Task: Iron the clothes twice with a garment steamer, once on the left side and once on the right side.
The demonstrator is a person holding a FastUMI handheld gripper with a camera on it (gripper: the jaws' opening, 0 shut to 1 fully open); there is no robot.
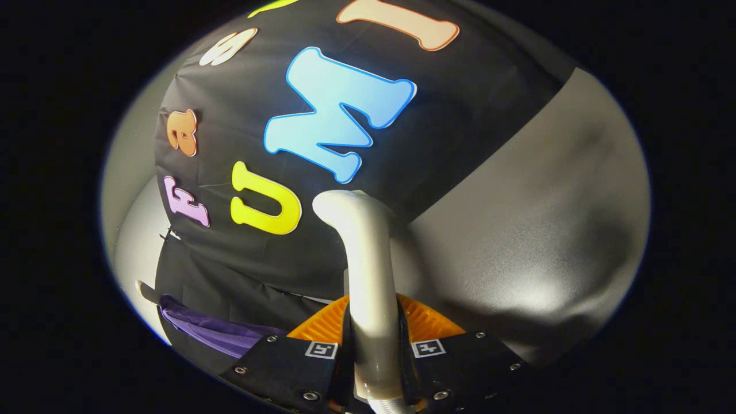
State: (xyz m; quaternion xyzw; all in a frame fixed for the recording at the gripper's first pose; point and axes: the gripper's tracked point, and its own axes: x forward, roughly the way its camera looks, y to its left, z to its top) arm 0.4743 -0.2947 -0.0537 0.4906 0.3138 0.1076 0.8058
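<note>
White steamer (368, 270) clamped in jaws; purple garment (213, 330) nr, beside them.

A smooth, glossy plastic steamer handle (368, 270); a soft, creased purple cloth garment (213, 330); a matt black cloth wall (471, 103) beyond it.

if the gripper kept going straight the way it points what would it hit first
Probably the booth's black cloth wall. The gripper, shut on the steamer, points there; the purple garment lies off to one side. Depth unclear.
</note>
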